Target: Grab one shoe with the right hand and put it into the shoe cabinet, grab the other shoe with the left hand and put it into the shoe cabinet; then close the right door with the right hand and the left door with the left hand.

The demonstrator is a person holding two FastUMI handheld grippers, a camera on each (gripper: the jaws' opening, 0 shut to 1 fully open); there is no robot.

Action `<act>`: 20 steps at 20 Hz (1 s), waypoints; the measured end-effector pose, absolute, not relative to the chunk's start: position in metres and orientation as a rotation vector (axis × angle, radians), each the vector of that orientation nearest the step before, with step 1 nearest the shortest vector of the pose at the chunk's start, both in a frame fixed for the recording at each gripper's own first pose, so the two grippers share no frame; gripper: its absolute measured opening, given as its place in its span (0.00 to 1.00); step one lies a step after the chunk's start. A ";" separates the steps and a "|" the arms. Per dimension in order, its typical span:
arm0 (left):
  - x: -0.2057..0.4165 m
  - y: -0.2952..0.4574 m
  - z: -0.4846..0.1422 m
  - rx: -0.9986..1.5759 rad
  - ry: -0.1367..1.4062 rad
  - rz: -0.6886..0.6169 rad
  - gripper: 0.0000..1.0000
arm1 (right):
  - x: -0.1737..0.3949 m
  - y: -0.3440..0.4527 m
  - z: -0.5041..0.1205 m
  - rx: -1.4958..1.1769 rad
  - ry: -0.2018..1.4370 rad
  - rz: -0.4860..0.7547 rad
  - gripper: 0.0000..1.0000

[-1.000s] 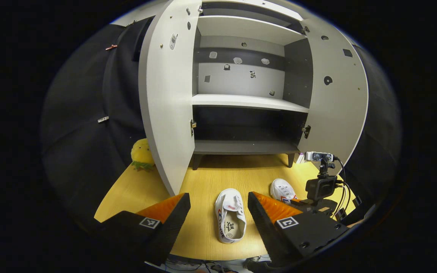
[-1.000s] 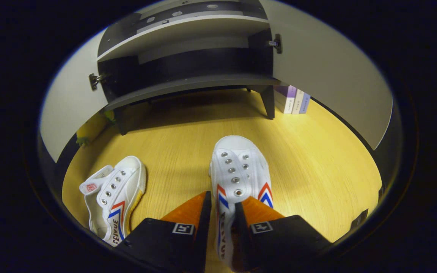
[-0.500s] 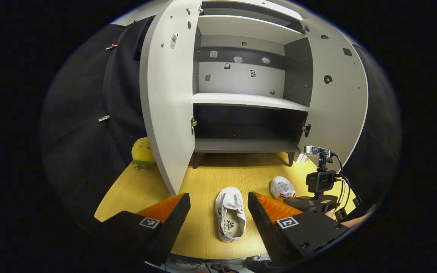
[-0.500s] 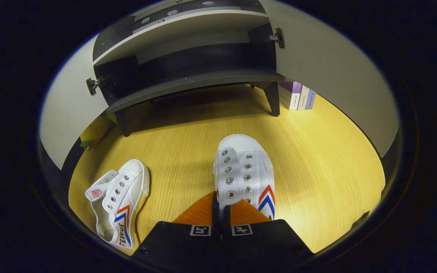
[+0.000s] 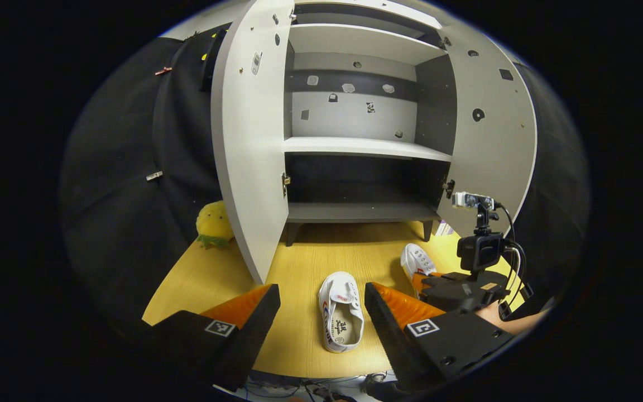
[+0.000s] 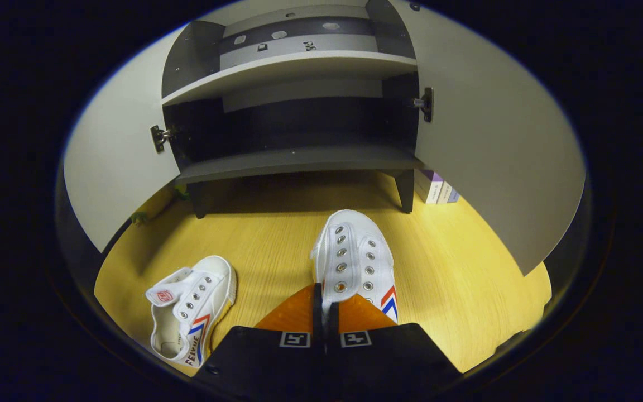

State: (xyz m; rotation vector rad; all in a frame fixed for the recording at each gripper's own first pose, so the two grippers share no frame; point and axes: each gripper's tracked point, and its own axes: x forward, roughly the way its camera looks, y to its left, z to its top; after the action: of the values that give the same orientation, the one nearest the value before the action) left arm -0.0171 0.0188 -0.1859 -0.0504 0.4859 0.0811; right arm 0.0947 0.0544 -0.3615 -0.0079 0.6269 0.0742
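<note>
The right gripper (image 6: pixel 324 298) has its two fingers pressed together on the rear of one white shoe (image 6: pixel 355 257), pinching the upper by the last eyelets; the shoe's toe points toward the shoe cabinet (image 6: pixel 293 162). Whether the sole touches the wooden floor (image 6: pixel 455 268) I cannot tell. In the left gripper view this gripper (image 5: pixel 461 287) appears at the floor's right edge with the shoe's toe (image 5: pixel 417 258) sticking out ahead of it, and part of a hand behind it.

The left gripper (image 5: pixel 321 304) hangs with its jaws wide apart — nothing between them — above the other white shoe (image 5: pixel 341 318), which lies on the floor near the front edge, opening upward, toe toward the cabinet. In the right gripper view that shoe (image 6: pixel 190 310) sits near the floor's left front corner.

Both cabinet doors stand open: the left door (image 5: pixel 249 139) and the right door (image 5: pixel 492 128). The lower shelf (image 5: pixel 360 211) is dark, the middle shelf (image 5: pixel 363 148) pale. A yellow plush toy (image 5: pixel 214 225) sits beside the left door, and some books (image 6: pixel 436 187) stand by the cabinet's right leg.
</note>
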 end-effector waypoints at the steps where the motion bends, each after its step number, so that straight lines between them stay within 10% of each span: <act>1: -0.018 0.019 -0.184 -0.051 0.481 0.080 0.95 | 0.097 0.056 -0.352 -0.024 0.607 0.085 0.05; 20: -0.005 0.058 -0.137 -0.039 0.322 0.068 0.95 | 0.247 0.110 -0.072 -0.187 0.261 0.147 0.05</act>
State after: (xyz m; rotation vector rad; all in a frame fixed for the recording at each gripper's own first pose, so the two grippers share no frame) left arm -0.0047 0.0575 -0.1371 -0.0387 0.3217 0.0677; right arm 0.2466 0.1101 -0.0721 -0.1866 0.2609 0.1473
